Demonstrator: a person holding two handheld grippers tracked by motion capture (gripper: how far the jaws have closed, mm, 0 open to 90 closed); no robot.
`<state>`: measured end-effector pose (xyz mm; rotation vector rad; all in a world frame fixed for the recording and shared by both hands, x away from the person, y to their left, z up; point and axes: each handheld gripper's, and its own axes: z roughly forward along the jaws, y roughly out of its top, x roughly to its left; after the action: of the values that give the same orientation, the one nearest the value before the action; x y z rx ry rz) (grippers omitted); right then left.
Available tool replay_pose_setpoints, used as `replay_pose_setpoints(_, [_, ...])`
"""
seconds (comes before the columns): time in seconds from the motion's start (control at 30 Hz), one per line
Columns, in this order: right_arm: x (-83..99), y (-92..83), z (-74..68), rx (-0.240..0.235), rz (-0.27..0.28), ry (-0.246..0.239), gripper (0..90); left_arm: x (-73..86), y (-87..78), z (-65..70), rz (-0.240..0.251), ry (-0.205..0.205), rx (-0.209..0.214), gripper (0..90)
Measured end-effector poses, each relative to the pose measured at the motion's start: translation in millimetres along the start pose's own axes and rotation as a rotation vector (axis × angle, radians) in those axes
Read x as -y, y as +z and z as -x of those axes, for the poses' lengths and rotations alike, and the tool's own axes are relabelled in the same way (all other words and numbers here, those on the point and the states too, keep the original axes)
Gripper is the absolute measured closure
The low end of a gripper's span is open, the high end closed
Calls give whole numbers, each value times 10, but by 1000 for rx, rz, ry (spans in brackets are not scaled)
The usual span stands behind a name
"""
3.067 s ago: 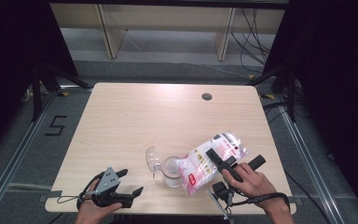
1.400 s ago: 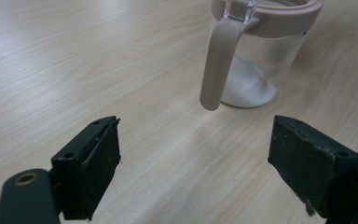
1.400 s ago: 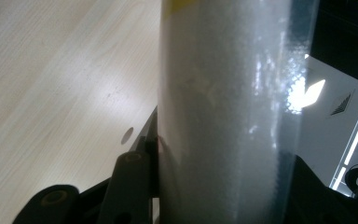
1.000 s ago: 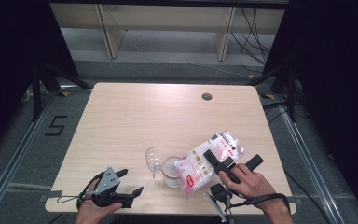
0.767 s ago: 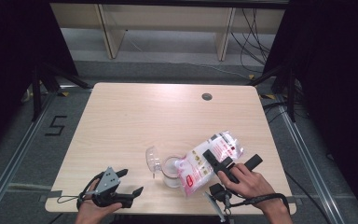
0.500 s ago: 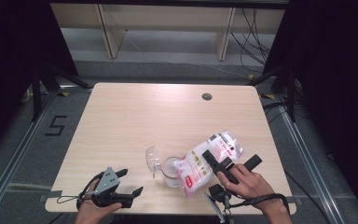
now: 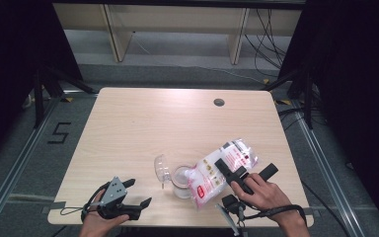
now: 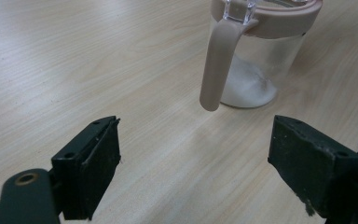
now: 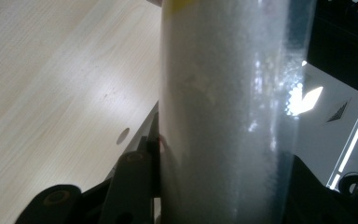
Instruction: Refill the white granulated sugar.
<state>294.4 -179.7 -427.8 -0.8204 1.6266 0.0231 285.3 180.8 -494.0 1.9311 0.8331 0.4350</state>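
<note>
A clear bag of white granules with red print (image 7: 212, 170) hangs tilted, its lower end over a clear jar (image 7: 180, 180) near the table's front edge. My right gripper (image 7: 246, 169) is shut on the bag's upper part. In the right gripper view the bag (image 9: 223, 93) stands pressed between the jaws of the right gripper (image 9: 223, 186). The jar (image 8: 256, 70) has a pink rim and strap (image 8: 216, 65) and a little white powder at its bottom; its lid (image 7: 162, 168) is flipped open to the left. My left gripper (image 7: 137, 192) rests open at the front left, and in its own view the left gripper (image 8: 196, 172) faces the jar with nothing between the jaws.
The light wooden table (image 7: 168, 123) has a round cable hole (image 7: 219, 102) at the back right. Dark curtains flank both sides, and a shelf frame stands on the floor behind the table.
</note>
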Motion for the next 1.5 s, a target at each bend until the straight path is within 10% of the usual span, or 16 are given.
replay_pose_setpoints(1.5, [39,-17,6,9,16,12,702,2,4,-3,4,-2,4,166])
